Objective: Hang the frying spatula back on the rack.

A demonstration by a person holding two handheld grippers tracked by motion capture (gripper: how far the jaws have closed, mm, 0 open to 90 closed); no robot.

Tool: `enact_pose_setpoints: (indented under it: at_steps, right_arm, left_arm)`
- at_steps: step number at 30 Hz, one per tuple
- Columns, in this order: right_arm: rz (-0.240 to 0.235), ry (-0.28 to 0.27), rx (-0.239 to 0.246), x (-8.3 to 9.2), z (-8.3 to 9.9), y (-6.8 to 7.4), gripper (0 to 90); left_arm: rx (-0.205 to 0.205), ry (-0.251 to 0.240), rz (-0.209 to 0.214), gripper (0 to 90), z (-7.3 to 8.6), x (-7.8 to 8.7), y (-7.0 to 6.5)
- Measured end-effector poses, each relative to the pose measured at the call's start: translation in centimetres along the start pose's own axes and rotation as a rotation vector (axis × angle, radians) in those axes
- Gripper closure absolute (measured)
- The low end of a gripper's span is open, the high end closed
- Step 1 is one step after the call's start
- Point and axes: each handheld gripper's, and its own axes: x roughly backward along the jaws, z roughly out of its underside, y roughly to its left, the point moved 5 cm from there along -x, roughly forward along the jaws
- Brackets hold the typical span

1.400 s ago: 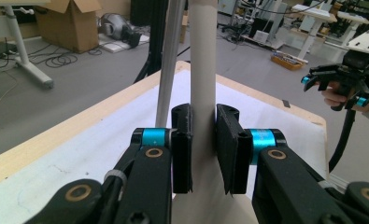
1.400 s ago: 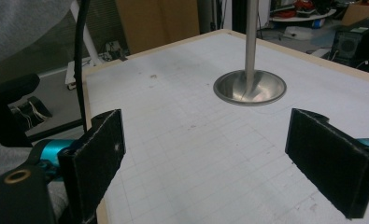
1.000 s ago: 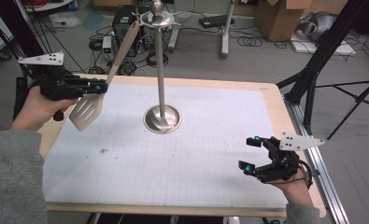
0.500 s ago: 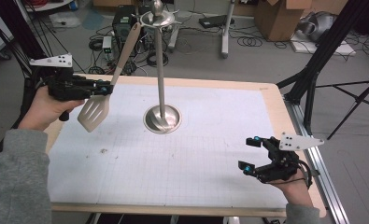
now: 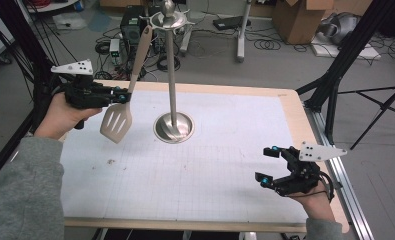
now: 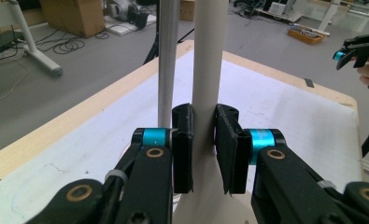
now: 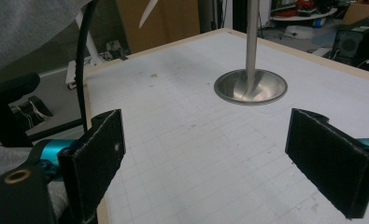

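Note:
A beige slotted spatula (image 5: 116,122) hangs tilted above the table's left side, and its handle end reaches the hooked ring at the top of the metal stand (image 5: 172,65). Whether it hooks on there I cannot tell. My left gripper (image 5: 122,96) is shut on the handle just above the blade. In the left gripper view the pads (image 6: 183,140) press the handle (image 6: 204,56) from both sides, with the stand's pole (image 6: 167,60) right behind. My right gripper (image 5: 266,165) rests low at the front right of the table, open with nothing between its jaws (image 7: 210,154). It faces the stand's round base (image 7: 250,87).
A white grid mat (image 5: 210,165) covers the wooden table (image 5: 290,100). Black tripod legs (image 5: 335,85) stand just off the right edge. Cables, boxes and a computer case lie on the floor behind the table.
My left gripper has moved right toward the stand with the spatula in it. The blade has swung closer to the pole and the handle stands steeper. The right gripper has not moved.

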Motion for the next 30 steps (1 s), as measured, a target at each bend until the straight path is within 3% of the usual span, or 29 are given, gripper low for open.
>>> enact_pose_setpoints:
  at_steps: [19,30]
  right_arm:
    - [-0.002,0.003,0.002,-0.2,0.0,0.0,11.2]
    - [-0.003,0.002,-0.002,-0.2,0.0,0.1,11.2]
  left_arm:
    - [-0.022,-0.005,-0.034,76.6,0.1,-0.9,0.2]
    - [-0.031,-0.027,-0.024,76.9,0.4,-2.4,-0.2]
